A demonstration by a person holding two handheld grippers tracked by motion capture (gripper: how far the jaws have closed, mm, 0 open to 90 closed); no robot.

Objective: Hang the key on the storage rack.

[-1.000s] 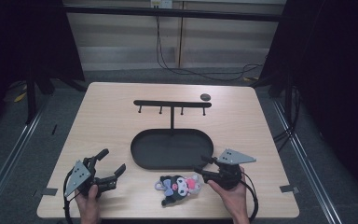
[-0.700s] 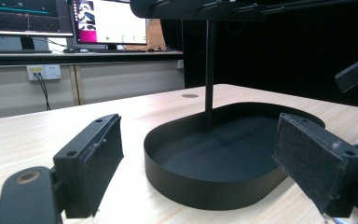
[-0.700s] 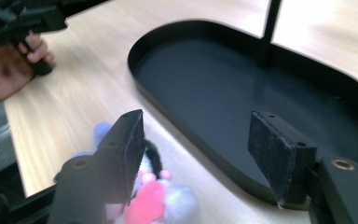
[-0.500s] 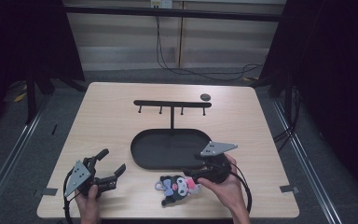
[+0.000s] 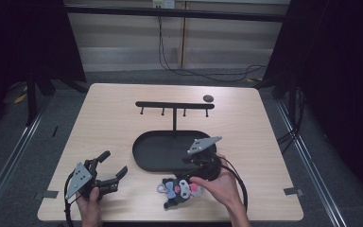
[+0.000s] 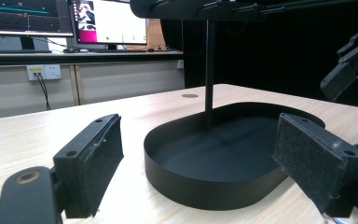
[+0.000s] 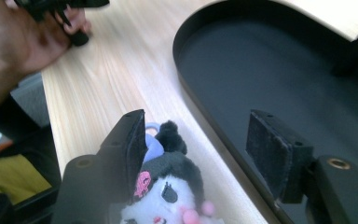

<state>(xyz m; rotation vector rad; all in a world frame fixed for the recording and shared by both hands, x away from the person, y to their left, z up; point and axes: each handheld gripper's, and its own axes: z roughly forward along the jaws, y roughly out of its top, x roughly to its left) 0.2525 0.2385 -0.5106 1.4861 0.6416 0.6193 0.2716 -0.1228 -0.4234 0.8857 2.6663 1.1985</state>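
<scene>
A black-and-white plush toy (image 5: 177, 190) with pink and lilac bits lies near the table's front edge, just in front of the black oval tray (image 5: 144, 158). My right gripper (image 5: 189, 169) hovers over the toy at the tray's front rim. In the right gripper view the toy (image 7: 168, 186) lies low between the pads, its ear beside the left pad (image 7: 134, 144); the right pad (image 7: 269, 154) stands apart over the tray (image 7: 261, 60). These jaws have just been closing and do not press on the toy. My left gripper (image 5: 113, 164) rests open at the front left.
A black T-shaped stand (image 5: 174, 106) with several small hooks rises from the tray's far end. A small dark disc (image 5: 208, 98) lies behind it. The left gripper view looks across the tray (image 6: 205, 186) to the stand's post (image 6: 209, 65), with the right gripper (image 6: 349, 60) farther off.
The right gripper has moved left and up, from beside the toy's right side to over it at the tray's rim. The left gripper and the toy have stayed put.
</scene>
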